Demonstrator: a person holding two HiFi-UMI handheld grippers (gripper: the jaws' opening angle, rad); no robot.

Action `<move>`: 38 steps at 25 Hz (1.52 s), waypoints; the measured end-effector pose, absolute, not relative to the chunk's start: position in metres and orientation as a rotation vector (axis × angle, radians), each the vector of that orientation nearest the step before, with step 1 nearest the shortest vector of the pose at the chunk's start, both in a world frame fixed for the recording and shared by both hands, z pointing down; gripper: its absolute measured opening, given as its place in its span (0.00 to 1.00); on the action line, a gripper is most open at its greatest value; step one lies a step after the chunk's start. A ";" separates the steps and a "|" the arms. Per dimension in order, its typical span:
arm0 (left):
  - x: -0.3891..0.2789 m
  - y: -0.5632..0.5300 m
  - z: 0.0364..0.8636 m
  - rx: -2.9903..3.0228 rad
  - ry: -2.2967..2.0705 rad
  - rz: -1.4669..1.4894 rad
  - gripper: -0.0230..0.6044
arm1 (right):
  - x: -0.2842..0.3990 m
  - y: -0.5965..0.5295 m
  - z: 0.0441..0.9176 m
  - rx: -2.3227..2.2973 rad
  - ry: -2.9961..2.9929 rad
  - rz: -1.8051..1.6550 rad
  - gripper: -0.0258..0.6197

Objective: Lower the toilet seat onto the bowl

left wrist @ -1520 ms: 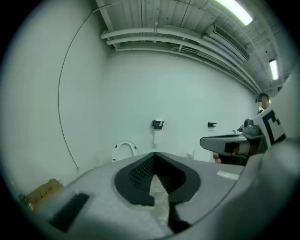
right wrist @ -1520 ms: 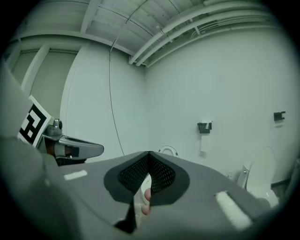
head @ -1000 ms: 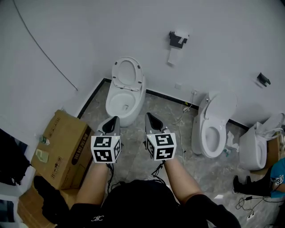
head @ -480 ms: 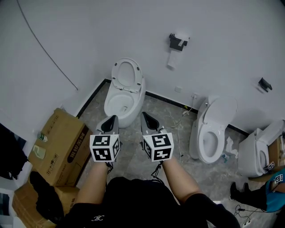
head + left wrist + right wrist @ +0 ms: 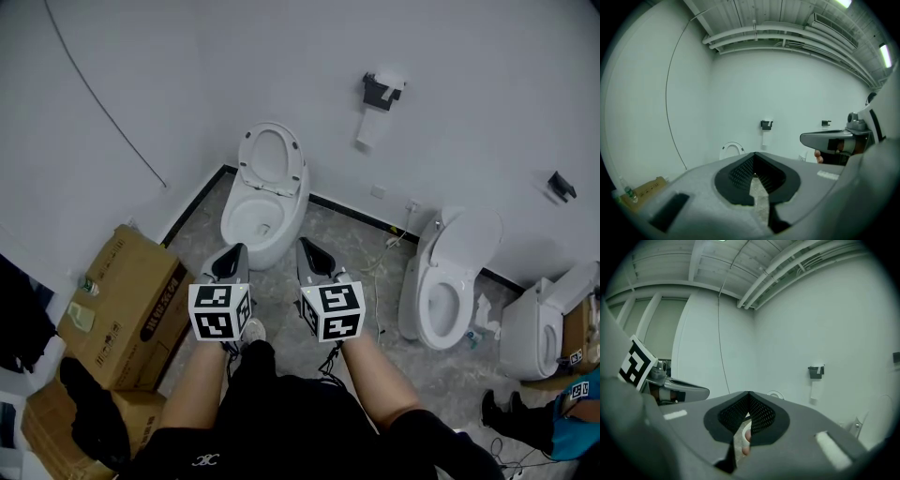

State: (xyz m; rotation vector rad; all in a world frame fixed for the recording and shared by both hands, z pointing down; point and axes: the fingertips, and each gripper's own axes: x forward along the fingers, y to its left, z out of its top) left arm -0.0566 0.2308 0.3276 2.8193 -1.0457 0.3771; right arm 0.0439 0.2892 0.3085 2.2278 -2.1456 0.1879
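Reading first: the brown cardboard box [image 5: 136, 314] on the floor at left carries dark print along its side, too small to read; each gripper's cube shows black-and-white square markers and no lettering. The box is closed, and a small green-capped bottle [image 5: 90, 286] stands on its far edge, label unreadable.

Now the toilet against the wall; its toilet seat [image 5: 248, 169] stands raised, leaning back with the lid behind it, and the bowl [image 5: 229, 214] below lies open and white inside; what is in it I cannot tell.

The left gripper [image 5: 239, 251] hovers just short of the bowl's near rim, pointing at it, jaws pressed together with nothing between them; the right gripper [image 5: 307, 246] is beside it, a little to the right of the bowl, jaws likewise together and empty; neither touches the seat.

On the wall to the right a black paper holder [image 5: 381, 88] has a strip of toilet paper [image 5: 368, 133] hanging down; further right a second toilet [image 5: 448, 281] has its lid up, and a third toilet [image 5: 539, 323] stands past that.
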 end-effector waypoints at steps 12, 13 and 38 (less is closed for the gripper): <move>-0.034 0.162 0.336 2.835 -1.029 0.357 0.05 | 0.069 0.226 0.321 2.237 -2.107 0.183 0.05; -0.033 0.153 0.337 2.831 -1.029 0.356 0.05 | 0.071 0.218 0.323 2.235 -2.104 0.187 0.05; -0.012 -0.107 0.355 2.768 -0.954 0.413 0.05 | 0.102 -0.034 0.335 2.246 -2.010 0.285 0.05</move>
